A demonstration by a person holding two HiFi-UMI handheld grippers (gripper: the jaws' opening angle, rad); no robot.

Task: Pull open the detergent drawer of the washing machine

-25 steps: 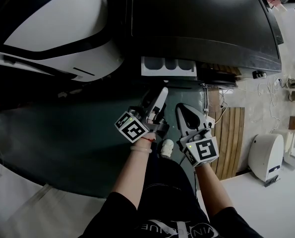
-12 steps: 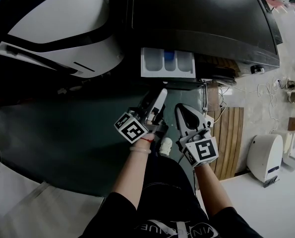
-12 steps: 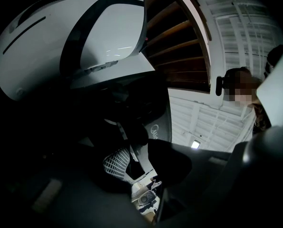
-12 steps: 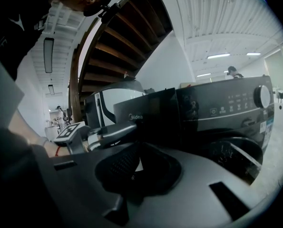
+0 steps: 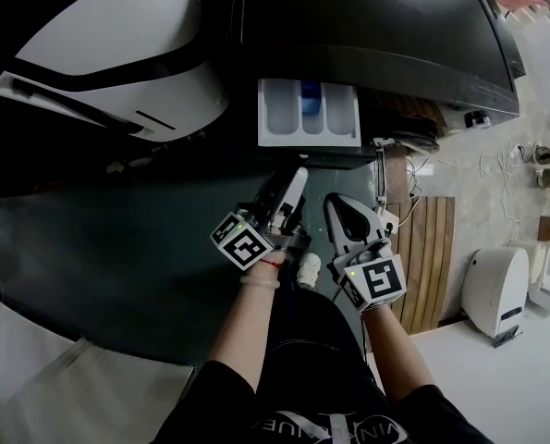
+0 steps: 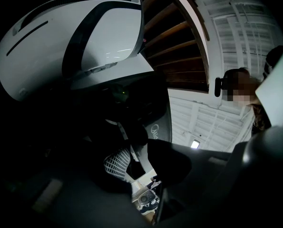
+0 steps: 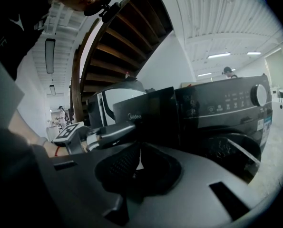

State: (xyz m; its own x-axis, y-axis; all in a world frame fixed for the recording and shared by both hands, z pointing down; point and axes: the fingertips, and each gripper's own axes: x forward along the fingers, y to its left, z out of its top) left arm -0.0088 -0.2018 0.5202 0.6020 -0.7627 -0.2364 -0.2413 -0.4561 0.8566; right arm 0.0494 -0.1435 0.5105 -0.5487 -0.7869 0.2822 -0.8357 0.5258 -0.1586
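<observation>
In the head view the white detergent drawer (image 5: 307, 114), with a blue compartment inside, sticks out of the black washing machine (image 5: 376, 26). My left gripper (image 5: 296, 176) has its tips at the drawer's black front panel (image 7: 151, 110). Its jaws (image 6: 140, 167) are closing. A gap shows between the pads, and I cannot tell what lies in it. My right gripper (image 5: 335, 206) hangs just right of the left one, short of the machine. Its pads (image 7: 137, 167) are together on nothing.
A white rounded machine (image 5: 117, 54) stands left of the washer. Wooden slats (image 5: 432, 257) and a white appliance (image 5: 496, 289) lie to the right. A person's shoe (image 5: 310, 271) is on the dark floor below the grippers. A wooden staircase (image 7: 117, 46) rises behind.
The drawer has slid further out of the machine, showing more of its compartments. Both grippers have drawn back slightly toward the person.
</observation>
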